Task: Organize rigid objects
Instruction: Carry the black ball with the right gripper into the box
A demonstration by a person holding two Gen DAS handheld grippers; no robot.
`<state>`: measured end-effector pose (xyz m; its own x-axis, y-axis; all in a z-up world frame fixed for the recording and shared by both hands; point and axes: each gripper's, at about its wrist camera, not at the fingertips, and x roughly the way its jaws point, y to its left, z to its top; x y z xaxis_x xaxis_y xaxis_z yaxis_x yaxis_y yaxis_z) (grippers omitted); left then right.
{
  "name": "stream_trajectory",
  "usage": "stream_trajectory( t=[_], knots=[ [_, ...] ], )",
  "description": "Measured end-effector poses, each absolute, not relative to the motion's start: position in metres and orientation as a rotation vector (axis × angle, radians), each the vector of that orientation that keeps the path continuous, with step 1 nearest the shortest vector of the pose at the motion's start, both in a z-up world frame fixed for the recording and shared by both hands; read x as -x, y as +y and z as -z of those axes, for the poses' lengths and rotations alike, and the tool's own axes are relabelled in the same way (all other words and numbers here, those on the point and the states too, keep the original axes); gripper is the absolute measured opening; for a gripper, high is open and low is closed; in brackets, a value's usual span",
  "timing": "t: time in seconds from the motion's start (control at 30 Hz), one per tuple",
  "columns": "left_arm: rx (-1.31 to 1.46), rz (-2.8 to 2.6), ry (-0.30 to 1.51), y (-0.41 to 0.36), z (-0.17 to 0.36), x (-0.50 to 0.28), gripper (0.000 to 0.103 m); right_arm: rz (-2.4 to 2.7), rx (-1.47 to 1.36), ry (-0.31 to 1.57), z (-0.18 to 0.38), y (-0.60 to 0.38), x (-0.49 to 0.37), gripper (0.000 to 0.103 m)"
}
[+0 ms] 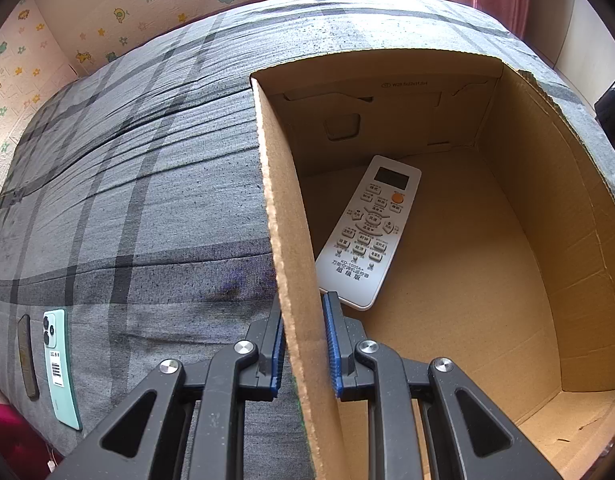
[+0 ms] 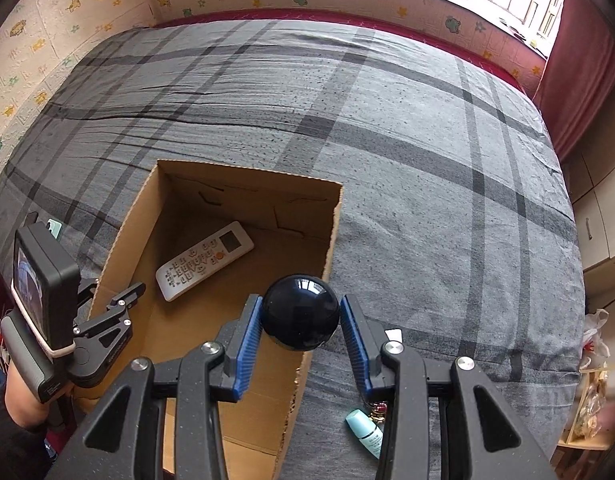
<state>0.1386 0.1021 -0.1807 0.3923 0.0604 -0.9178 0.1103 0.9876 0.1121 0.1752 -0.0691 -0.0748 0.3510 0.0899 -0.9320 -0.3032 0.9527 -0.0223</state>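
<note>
An open cardboard box (image 1: 291, 240) (image 2: 331, 232) stands on a bed with a grey plaid cover. A white remote control (image 1: 367, 232) (image 2: 205, 260) lies face up on its floor. My left gripper (image 1: 304, 344) is shut on the box's left wall, one blue pad on each side; in the right wrist view it (image 2: 107, 312) shows at the box's left rim. My right gripper (image 2: 301, 332) is shut on a glossy dark ball (image 2: 301, 312), held above the box's right wall near its front corner.
A mint-green phone (image 1: 59, 364) and a dark flat object (image 1: 27, 360) lie on the cover left of the box. A small teal bottle (image 2: 365, 432) and a trinket (image 2: 377, 408) lie under the right gripper. Wardrobe doors (image 2: 599, 220) stand beyond the bed's right edge.
</note>
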Motion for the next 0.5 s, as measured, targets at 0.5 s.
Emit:
stream_trajectory(
  t=[0.5],
  knots=[
    [-0.159,0.033,1.168,0.102,0.181,-0.138,0.02,-0.35,0.205,1.254,0.112,-0.014,-0.163,0.042]
  ],
)
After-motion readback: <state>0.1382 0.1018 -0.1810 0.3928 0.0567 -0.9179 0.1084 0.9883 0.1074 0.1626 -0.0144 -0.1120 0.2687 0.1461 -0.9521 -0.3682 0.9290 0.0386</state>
